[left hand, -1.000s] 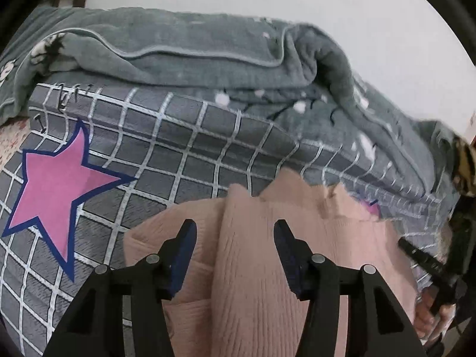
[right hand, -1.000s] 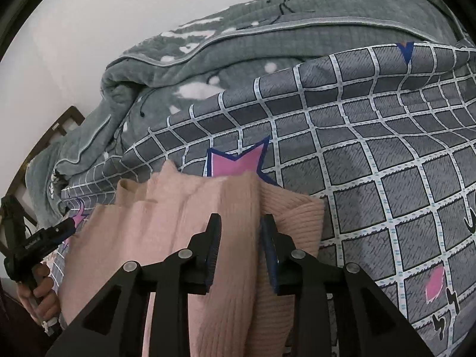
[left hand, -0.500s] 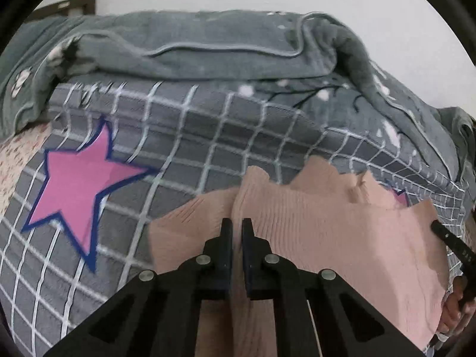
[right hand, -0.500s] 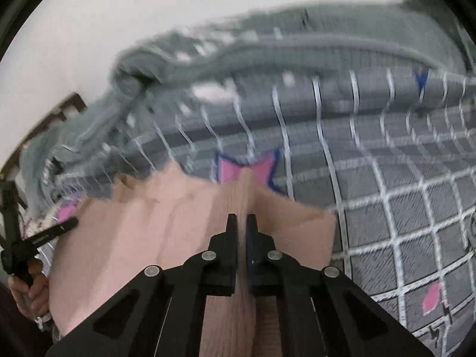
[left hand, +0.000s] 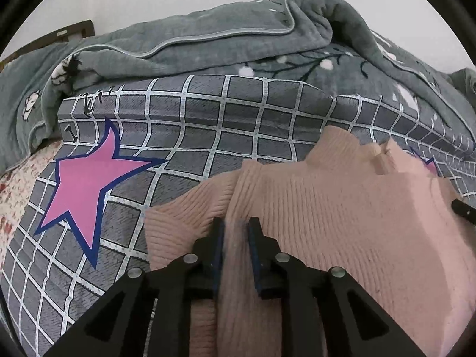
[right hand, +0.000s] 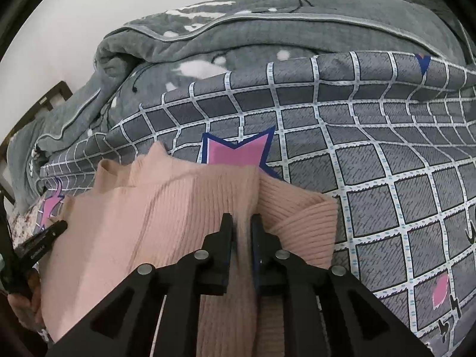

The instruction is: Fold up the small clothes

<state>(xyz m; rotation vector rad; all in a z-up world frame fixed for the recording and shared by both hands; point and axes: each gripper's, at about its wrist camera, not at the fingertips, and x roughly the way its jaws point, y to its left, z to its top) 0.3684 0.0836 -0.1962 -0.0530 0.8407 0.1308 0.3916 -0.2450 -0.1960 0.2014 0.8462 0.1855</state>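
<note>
A pink ribbed sweater (left hand: 342,208) lies spread on the bed's grey checked sheet (left hand: 238,125), its collar pointing toward the heaped grey blanket (left hand: 208,44) at the far side. The left claw (left hand: 235,232) pinches a raised ridge of knit near the sweater's left shoulder; its jaws, nearly closed, have just eased apart a little with the fabric between them and pressed by both pads. The right claw (right hand: 242,226) grips a similar fold by the right shoulder, beside the folded sleeve (right hand: 303,220), its jaws likewise just slackened slightly.
</note>
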